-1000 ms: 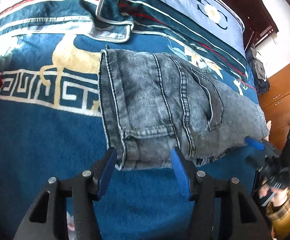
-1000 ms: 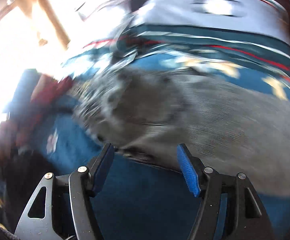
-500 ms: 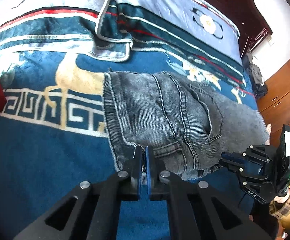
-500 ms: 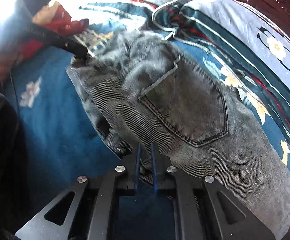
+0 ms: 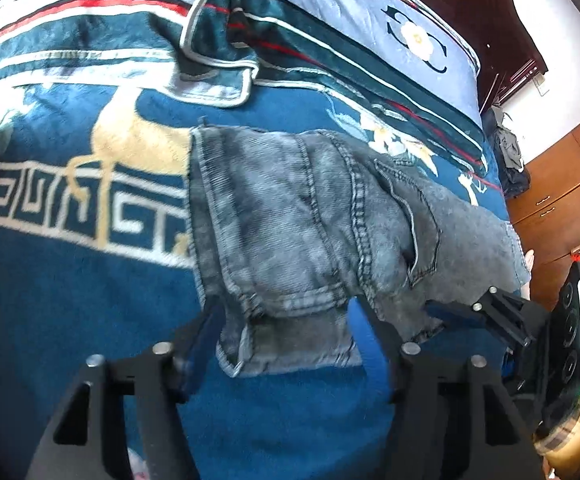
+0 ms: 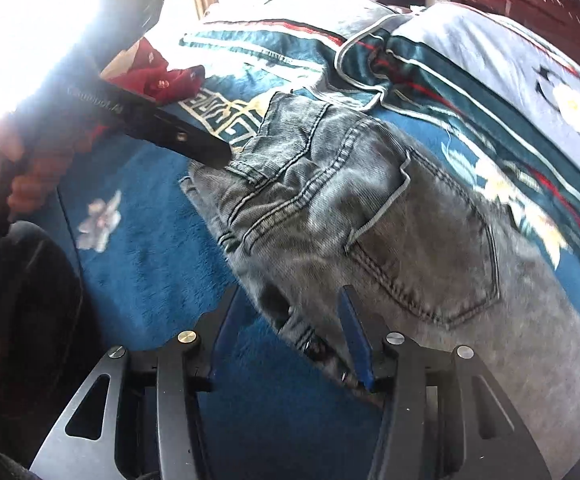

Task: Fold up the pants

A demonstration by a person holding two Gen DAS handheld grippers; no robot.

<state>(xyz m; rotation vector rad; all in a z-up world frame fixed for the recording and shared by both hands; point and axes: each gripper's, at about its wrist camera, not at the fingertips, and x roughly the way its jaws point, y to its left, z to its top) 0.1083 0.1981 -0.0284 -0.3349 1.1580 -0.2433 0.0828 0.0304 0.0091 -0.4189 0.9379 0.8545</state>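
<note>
Grey washed denim pants (image 5: 322,224) lie folded on a blue patterned blanket (image 5: 70,300), back pocket up; they also show in the right wrist view (image 6: 390,216). My left gripper (image 5: 286,332) is open, its blue-padded fingers either side of the near hem end of the pants. My right gripper (image 6: 290,328) is open at the near edge of the pants, by the waistband. It shows from the left wrist view at the right edge (image 5: 486,316). The left gripper's fingers (image 6: 194,140) show in the right wrist view, at the pants' far-left corner.
A folded part of the blanket (image 5: 218,52) and a light blue pillow area (image 5: 390,20) lie behind the pants. A red cloth (image 6: 158,76) lies at the left. Wooden drawers (image 5: 562,192) stand to the right of the bed.
Both grippers were shut on the near edge of the pants half a second ago and have opened. The pants edge lies back down on the blanket.
</note>
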